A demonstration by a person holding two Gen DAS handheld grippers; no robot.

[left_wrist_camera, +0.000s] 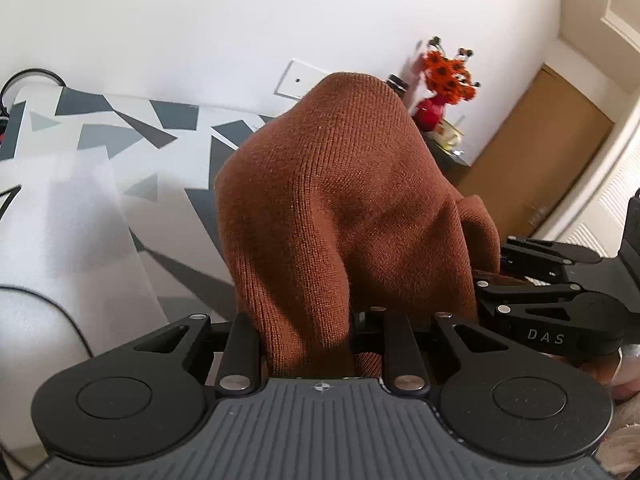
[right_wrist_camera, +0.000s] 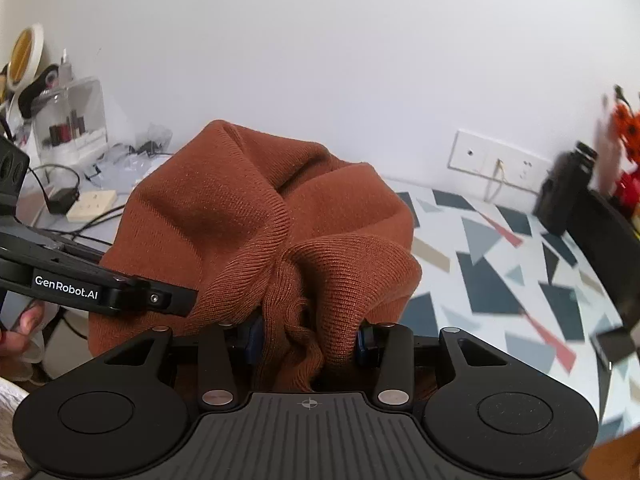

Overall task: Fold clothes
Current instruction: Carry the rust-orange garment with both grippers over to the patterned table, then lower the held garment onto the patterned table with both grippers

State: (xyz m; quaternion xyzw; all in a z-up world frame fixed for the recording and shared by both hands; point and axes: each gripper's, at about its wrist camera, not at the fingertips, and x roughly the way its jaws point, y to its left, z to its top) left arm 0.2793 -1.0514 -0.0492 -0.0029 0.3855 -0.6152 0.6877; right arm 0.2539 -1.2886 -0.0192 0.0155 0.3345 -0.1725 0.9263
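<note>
A rust-brown knitted garment [left_wrist_camera: 332,200] hangs bunched over both grippers, raised above the table. My left gripper [left_wrist_camera: 310,340] is shut on a fold of it; the cloth hides the fingertips. In the right wrist view the same garment [right_wrist_camera: 256,216] is gathered between the blue pads [right_wrist_camera: 366,346] of my right gripper [right_wrist_camera: 308,344], which is shut on it. The right gripper also shows at the right of the left wrist view [left_wrist_camera: 492,280], close beside the left one. The left gripper shows at the left of the right wrist view [right_wrist_camera: 176,300].
A table with a grey, white and black triangle-pattern cloth [right_wrist_camera: 500,264] lies below. A white sheet [left_wrist_camera: 68,216] lies on it. A red vase with orange flowers [left_wrist_camera: 444,84], a dark bottle [right_wrist_camera: 564,188], wall sockets [right_wrist_camera: 496,164], a power strip with cables [right_wrist_camera: 88,204] and a clear organiser box [right_wrist_camera: 72,120] stand along the wall.
</note>
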